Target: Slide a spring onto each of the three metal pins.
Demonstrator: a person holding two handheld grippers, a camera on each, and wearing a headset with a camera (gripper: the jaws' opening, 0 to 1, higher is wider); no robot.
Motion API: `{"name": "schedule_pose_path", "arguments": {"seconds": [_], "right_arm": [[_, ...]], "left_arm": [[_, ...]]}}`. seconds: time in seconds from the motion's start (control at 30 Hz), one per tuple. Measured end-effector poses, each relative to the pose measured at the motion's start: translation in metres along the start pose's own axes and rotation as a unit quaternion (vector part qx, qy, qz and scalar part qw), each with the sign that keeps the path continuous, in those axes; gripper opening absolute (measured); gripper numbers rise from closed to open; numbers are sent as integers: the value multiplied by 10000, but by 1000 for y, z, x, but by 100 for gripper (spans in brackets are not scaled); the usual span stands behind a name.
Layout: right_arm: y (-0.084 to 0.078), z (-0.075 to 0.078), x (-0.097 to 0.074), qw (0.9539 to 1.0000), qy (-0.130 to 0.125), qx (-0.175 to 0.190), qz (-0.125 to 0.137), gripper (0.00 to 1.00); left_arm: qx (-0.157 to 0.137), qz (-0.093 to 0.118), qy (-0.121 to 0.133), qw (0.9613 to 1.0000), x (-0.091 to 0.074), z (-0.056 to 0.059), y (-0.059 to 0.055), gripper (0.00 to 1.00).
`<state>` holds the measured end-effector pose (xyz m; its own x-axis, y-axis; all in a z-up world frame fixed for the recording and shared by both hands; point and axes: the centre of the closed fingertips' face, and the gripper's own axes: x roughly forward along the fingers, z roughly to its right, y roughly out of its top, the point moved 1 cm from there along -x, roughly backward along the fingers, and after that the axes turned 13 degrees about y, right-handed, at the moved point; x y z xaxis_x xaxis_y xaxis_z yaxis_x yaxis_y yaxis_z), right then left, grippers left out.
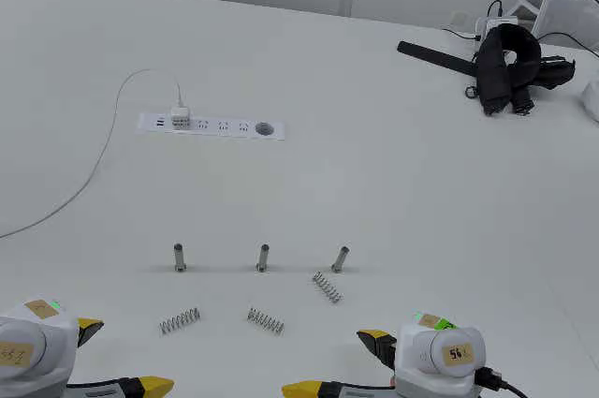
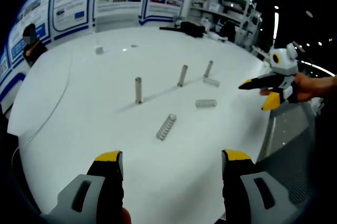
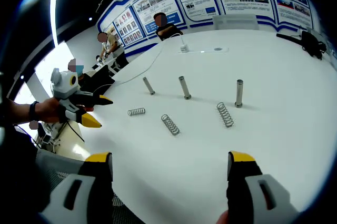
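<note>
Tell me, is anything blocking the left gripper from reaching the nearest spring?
Nothing visible is. The left gripper has its jaws open, and only bare white table lies between it and the spring. The pins stand farther back, behind the spring.

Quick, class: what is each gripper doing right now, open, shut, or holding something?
Left gripper: open, holding nothing.
Right gripper: open, holding nothing.
</note>
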<state>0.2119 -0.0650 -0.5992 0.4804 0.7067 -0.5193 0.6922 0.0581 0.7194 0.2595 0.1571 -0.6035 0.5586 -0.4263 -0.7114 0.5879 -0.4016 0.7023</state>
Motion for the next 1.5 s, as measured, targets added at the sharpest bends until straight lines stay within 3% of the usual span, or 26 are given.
{"name": "schedule_pose_path", "arguments": {"seconds": [0.67,1.17,1.5], "right_arm": [[-2,1,-4,10000,-52,18,-3,92],[-3,2,-5,10000,-62,23,4,92],[0,2,-4,10000,-51,42,34,92]], "left_arm": [[175,-46,-177,9997,13,8,9,77],[308,-144,-289,9990,28,14,6,75],[438,-149,-379,9982,39,18,11,70]]}}
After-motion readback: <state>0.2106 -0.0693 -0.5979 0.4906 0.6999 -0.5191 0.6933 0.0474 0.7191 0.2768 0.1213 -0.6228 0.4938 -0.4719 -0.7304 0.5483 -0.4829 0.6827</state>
